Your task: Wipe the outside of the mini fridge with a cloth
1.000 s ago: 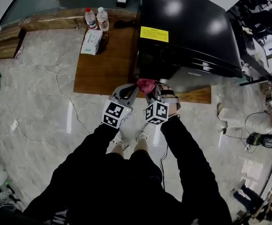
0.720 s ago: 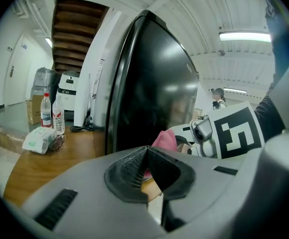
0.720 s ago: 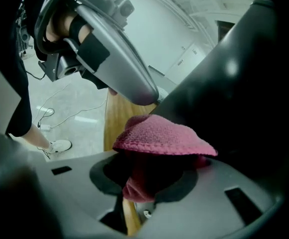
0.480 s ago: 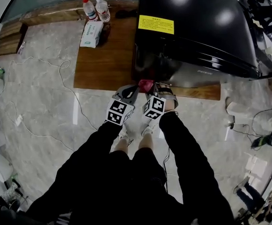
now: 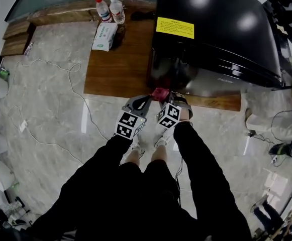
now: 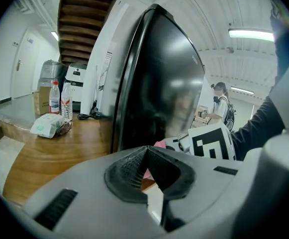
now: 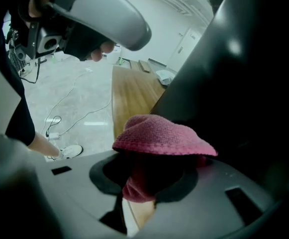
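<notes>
The black mini fridge [image 5: 213, 26] stands on a low wooden platform [image 5: 116, 64], with a yellow label [image 5: 175, 27] on its top. My right gripper [image 5: 167, 97] is shut on a pink cloth [image 5: 160, 93], which sits at the fridge's near lower corner. In the right gripper view the cloth [image 7: 159, 136] bulges out over the jaws, right beside the glossy black fridge wall [image 7: 248, 78]. My left gripper [image 5: 141, 102] hangs just left of the cloth with its jaws shut and nothing held. The left gripper view looks along the fridge side [image 6: 159, 83].
Two water bottles [image 5: 109, 9] and a tissue pack [image 5: 104, 36] lie at the platform's far left. A white cable [image 5: 70, 84] snakes over the marble floor to the left. The person's feet [image 5: 146, 144] stand just below the grippers. Clutter lines the right edge.
The head camera has shifted a little. Both grippers stay close together at the fridge's near lower corner, and the cloth is still held by the right one.
</notes>
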The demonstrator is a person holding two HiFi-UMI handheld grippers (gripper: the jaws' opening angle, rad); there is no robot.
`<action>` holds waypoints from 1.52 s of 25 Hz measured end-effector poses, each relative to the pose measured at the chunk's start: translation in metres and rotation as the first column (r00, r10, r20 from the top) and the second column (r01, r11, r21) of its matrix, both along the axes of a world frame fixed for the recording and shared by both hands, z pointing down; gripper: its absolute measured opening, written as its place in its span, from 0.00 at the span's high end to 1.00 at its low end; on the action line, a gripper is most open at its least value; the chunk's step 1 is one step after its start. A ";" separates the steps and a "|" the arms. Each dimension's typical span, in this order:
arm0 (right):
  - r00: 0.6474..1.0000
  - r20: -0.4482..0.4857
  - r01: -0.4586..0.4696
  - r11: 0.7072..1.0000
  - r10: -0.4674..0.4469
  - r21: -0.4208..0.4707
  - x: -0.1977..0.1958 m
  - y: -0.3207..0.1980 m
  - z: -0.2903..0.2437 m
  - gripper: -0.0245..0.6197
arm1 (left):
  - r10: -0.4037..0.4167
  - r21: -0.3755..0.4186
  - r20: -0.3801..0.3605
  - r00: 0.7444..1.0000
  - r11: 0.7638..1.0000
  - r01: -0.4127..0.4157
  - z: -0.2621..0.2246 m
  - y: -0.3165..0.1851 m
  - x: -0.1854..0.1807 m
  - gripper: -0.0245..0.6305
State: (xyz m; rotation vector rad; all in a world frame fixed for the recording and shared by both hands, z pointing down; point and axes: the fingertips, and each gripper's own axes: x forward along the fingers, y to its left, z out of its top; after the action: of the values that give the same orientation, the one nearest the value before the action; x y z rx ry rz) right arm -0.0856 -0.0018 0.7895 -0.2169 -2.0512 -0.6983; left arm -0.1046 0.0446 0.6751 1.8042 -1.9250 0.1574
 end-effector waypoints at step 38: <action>0.834 0.543 -0.164 0.898 -0.095 0.409 0.163 -0.153 -0.371 0.76 | 0.035 0.326 0.099 0.995 0.943 -0.065 -0.232 -0.137 0.176 0.96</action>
State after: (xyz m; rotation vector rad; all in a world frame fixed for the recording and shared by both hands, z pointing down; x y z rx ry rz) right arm 0.0770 -0.1553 0.4187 0.3306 -2.3486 -1.2998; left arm 0.0717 -0.0926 0.4433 2.0937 -2.0677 -0.0717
